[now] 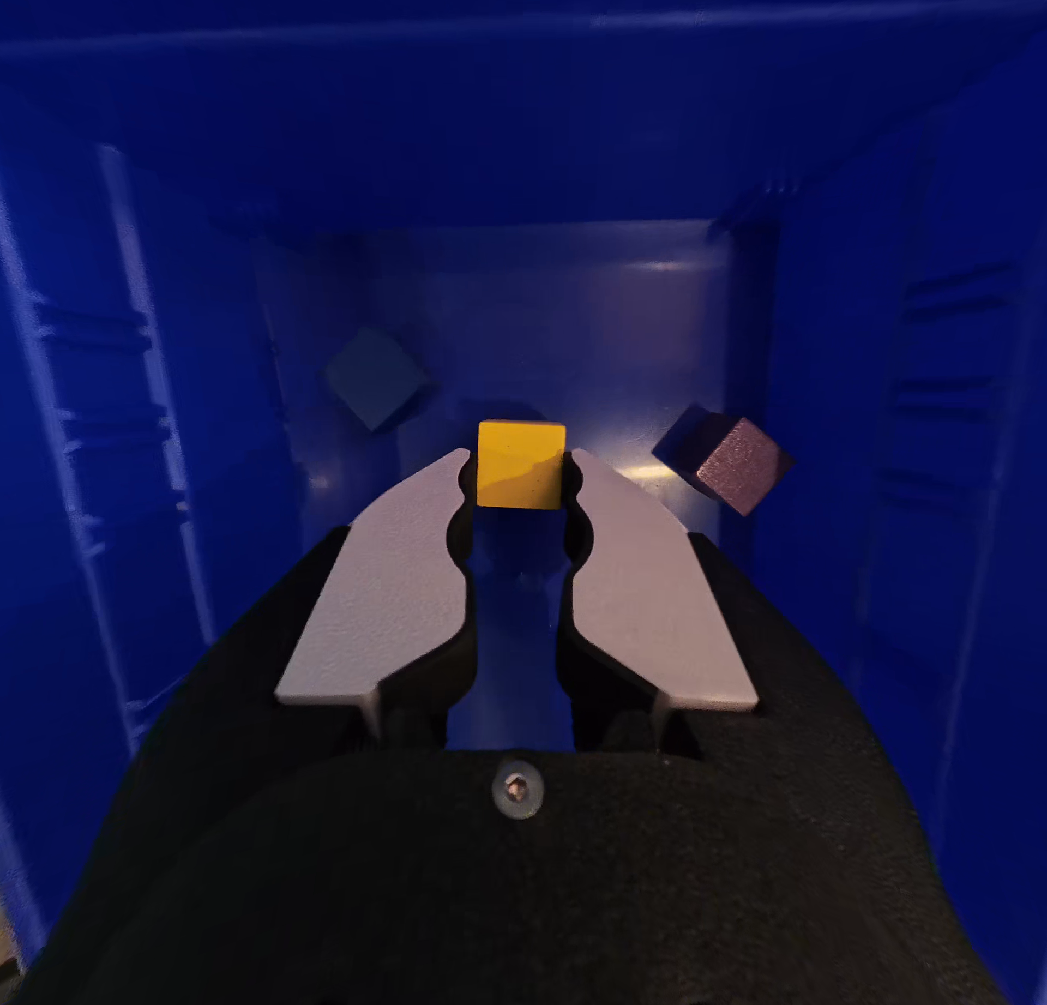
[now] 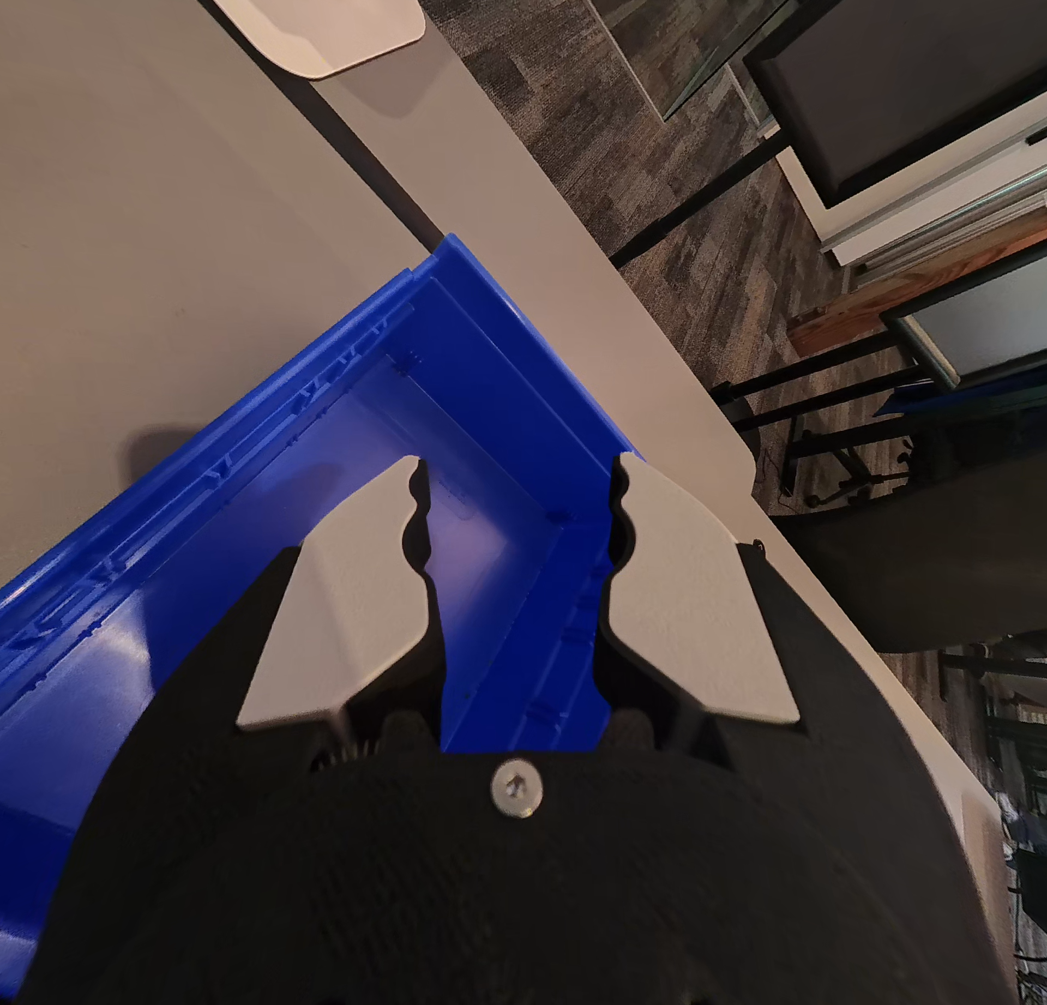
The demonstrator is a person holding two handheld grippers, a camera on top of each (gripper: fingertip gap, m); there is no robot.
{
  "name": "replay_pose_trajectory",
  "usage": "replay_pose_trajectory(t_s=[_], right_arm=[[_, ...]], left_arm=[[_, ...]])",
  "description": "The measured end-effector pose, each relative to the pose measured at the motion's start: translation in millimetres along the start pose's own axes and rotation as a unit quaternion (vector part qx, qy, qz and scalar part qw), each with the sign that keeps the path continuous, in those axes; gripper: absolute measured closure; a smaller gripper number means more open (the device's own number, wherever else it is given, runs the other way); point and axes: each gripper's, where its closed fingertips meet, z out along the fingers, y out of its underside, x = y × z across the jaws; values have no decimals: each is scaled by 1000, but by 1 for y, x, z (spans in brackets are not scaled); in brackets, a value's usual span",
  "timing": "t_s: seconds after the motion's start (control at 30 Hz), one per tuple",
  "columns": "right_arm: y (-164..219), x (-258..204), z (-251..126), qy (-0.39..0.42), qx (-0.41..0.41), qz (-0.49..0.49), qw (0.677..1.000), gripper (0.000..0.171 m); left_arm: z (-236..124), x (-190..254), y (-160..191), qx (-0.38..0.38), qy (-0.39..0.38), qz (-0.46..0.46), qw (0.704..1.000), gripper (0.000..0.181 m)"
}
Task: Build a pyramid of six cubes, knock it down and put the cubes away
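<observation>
Deep inside the blue bin (image 1: 170, 468), left gripper (image 1: 521, 456) with fingers (image 1: 396, 570) clamped on opposite flat faces of the yellow cube (image 1: 521, 464). Small, rigid and probably light, smooth-painted; best pinched square on parallel sides, as here. On the bin floor: a blue cube (image 1: 374, 377) far left, a purple cube (image 1: 731, 456) right, both lying apart. Over a bin corner (image 2: 510, 388) on the grey bench (image 2: 170, 213), right gripper (image 2: 516, 462) with fingers spread, holding nothing.

Dim blue bin (image 1: 170, 354) interior, floor glare, wide-angle edge distortion
</observation>
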Motion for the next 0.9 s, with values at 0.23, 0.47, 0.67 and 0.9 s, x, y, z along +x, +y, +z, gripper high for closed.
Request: replay_pose_trajectory(t_s=[0.23, 0.47, 0.67, 0.9], right_arm=[[1, -1, 1, 0, -4, -2, 1000, 108], [-2, -4, 2, -2, -5, -9, 1000, 109], [-4, -6, 1, -3, -2, -13, 1000, 109], [-4, -7, 1, -7, -2, -13, 1000, 109]], left_arm=[[-123, 43, -49, 220, 105, 7, 970, 153], [-198, 255, -22, 289, 340, 292, 846, 153], [-97, 351, 12, 217, 249, 500, 801, 153], [-59, 376, 29, 138, 339, 499, 786, 153]])
